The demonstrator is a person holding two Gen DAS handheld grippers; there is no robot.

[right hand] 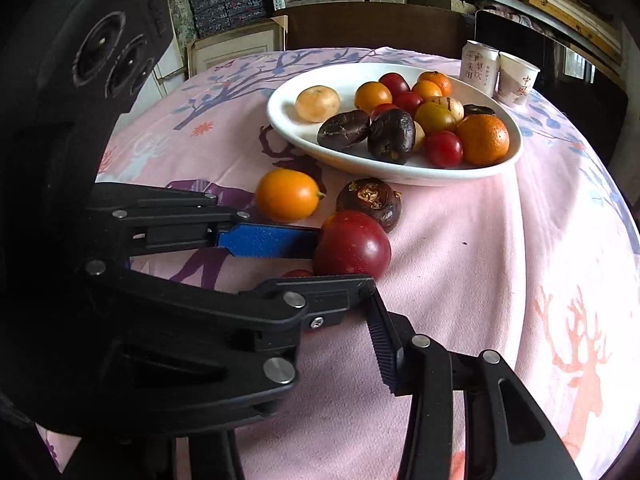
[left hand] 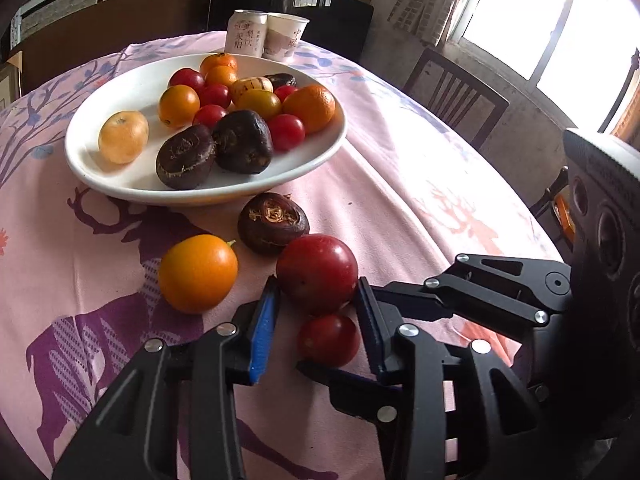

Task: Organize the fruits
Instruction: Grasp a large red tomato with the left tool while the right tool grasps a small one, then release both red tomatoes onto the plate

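Lower centre of the left wrist view, the left gripper (left hand: 318,292) is pinched on the large red tomato (left hand: 317,270), a blue pad on each flank. Just below, a small red tomato (left hand: 326,336) lies between the fingers of the right gripper (left hand: 340,354), which reaches in from the right. One of those fingers is hidden behind the left gripper's pad, so I cannot tell whether it grips. The right wrist view shows only a sliver of that tomato.

Beside them on the pink tablecloth (left hand: 400,200) sit an orange fruit (left hand: 198,272) and a dark brown corm (left hand: 272,222), which touches the large tomato. Beyond, the white plate (left hand: 208,196) holds tomatoes, oranges and more dark corms. A can (left hand: 245,32) and a paper cup (left hand: 286,36) stand at top centre.
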